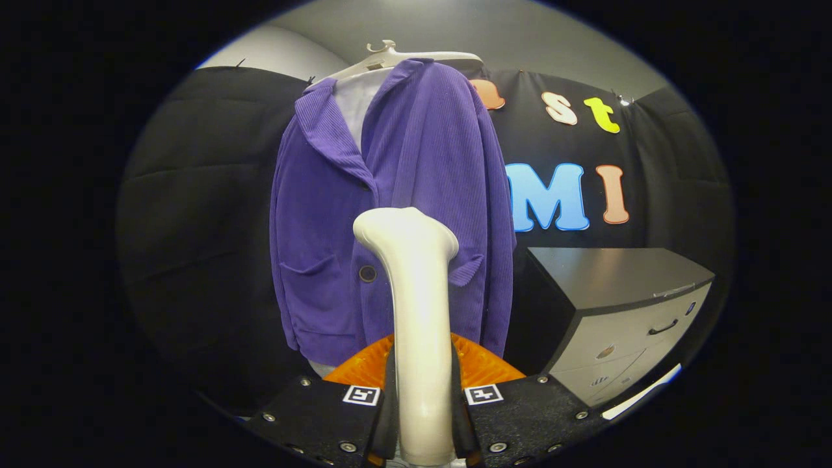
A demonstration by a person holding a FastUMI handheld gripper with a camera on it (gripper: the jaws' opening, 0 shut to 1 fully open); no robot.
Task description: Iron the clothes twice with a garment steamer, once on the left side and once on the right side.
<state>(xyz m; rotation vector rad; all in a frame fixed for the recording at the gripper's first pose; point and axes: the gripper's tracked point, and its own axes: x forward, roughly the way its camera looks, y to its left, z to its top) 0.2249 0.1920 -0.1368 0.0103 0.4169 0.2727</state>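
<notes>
Gripper view: gripper [422,416] has its 2 fingers [390,409] pinching the garment steamer [419,312] by its white handle, both pads pressed on the shaft, so the tool rides upright with its head pointing away toward the clothes. Grip sits low on the handle, probably to leave the head free to reach fabric. Purple jacket [390,195] hangs beyond the steamer head on a white hanger [390,62], front facing the gripper, lapels open over a pale lining, 1 dark button [367,273] just beside the steamer head on the jacket's front. Hanging keeps the cloth flat and free for vertical passes. Steamer head looks lined up near the jacket's middle, slightly toward the pocket flap [467,268]; cannot tell if it touches fabric or stands just short of it. Grey drawer cabinet [624,312] stands beside the jacket, well apart from the steamer, out of the stroke path. Judged stage: steamer in hand, positioned at the garment, neither of the 2 passes evidently done.
</notes>
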